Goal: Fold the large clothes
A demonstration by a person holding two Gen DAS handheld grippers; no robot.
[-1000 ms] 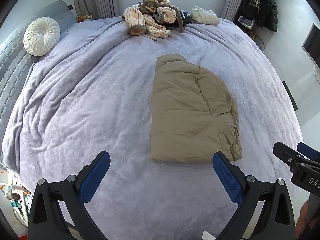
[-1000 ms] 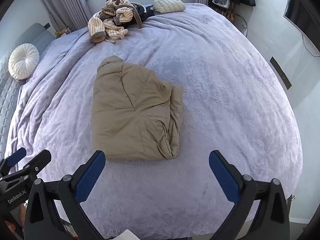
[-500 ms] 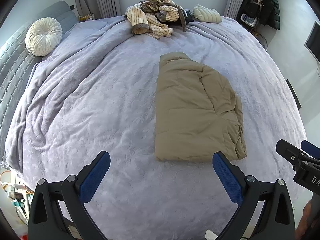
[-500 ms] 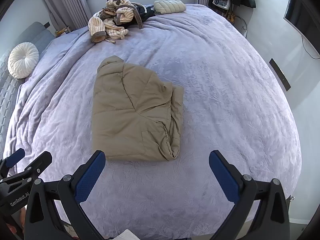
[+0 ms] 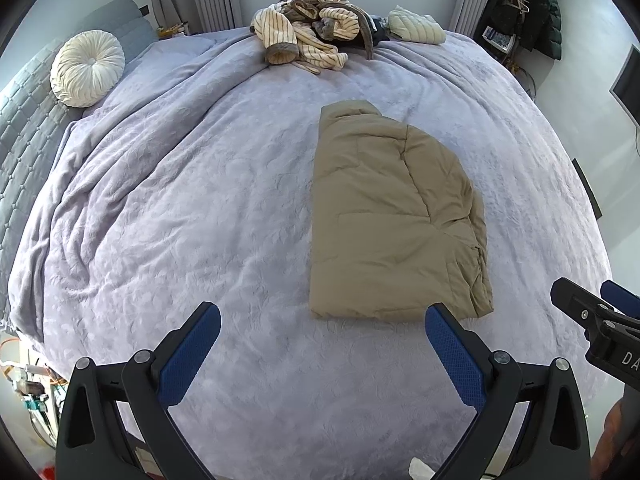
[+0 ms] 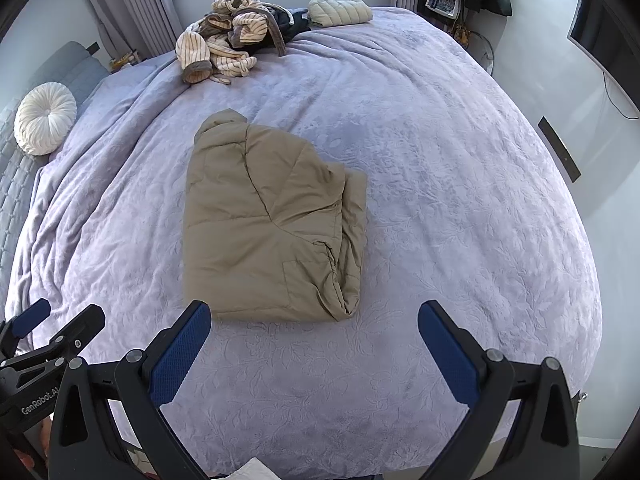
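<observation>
Khaki padded jacket (image 5: 394,220) lies folded into a compact rectangle near the middle of the bed (image 5: 200,220), on the lavender cover, with its collar toward the far edge and its bulky folded side to the right. Your left tool (image 5: 322,338) hangs above the near edge with its blue pads spread wide and nothing between them; your right tool (image 6: 314,336) does the same just beside it. At the far edge sit a striped robe heap (image 5: 310,36) and a pale quilted garment (image 5: 416,28). A round cushion (image 5: 86,68) rests at the far left corner.
</observation>
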